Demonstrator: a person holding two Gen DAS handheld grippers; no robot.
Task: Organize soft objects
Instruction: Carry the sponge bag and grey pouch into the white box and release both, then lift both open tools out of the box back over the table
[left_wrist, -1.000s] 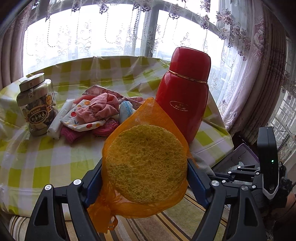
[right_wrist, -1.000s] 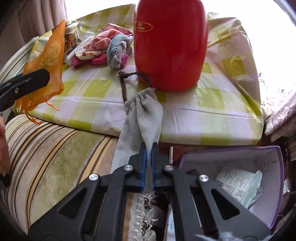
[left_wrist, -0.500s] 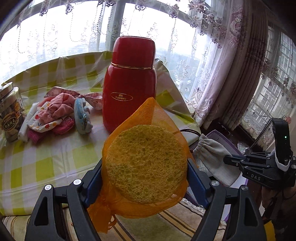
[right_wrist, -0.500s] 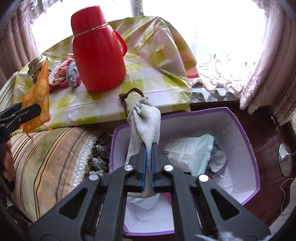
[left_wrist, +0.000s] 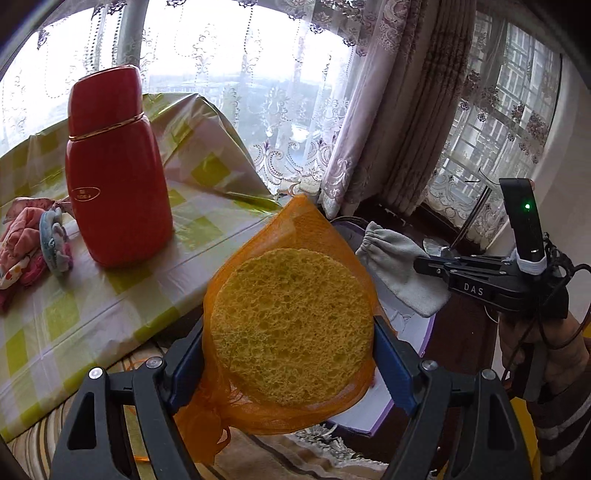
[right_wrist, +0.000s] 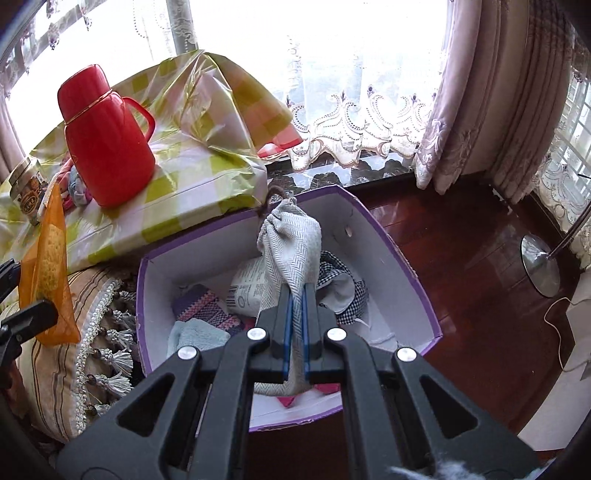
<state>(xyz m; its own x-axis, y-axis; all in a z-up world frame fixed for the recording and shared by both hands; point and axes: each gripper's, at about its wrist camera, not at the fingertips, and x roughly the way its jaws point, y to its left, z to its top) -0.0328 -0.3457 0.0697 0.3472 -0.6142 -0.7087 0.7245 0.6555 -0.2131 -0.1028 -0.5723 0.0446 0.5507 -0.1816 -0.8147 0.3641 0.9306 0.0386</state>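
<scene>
A round yellow sponge (left_wrist: 291, 328) in an orange net (left_wrist: 295, 236) is being clamped edgewise between the widely spread jaws of the left gripper (left_wrist: 288, 350), its flat face turned to the camera. A grey pouch (right_wrist: 291, 251) is being pinched by one end between the tightly closed jaws of the right gripper (right_wrist: 294, 325) and is being held upright over the purple box (right_wrist: 388, 258), above the cloths (right_wrist: 207, 314) and a packet (right_wrist: 247, 288) lying inside. Against the frames a second ago, both grippers are being seen shifted away from the table (left_wrist: 110, 295): the pouch, then over the table edge in front of the flask (right_wrist: 107, 147), is now being carried above the box, and the pile of clothes (left_wrist: 22, 251) is being pushed to the left margin of the left view. Both grippers are being pointed steeply downward; the right one is being gripped by a hand (left_wrist: 546, 354) in a striped sleeve (left_wrist: 565, 432), seen at the right of the left view.
</scene>
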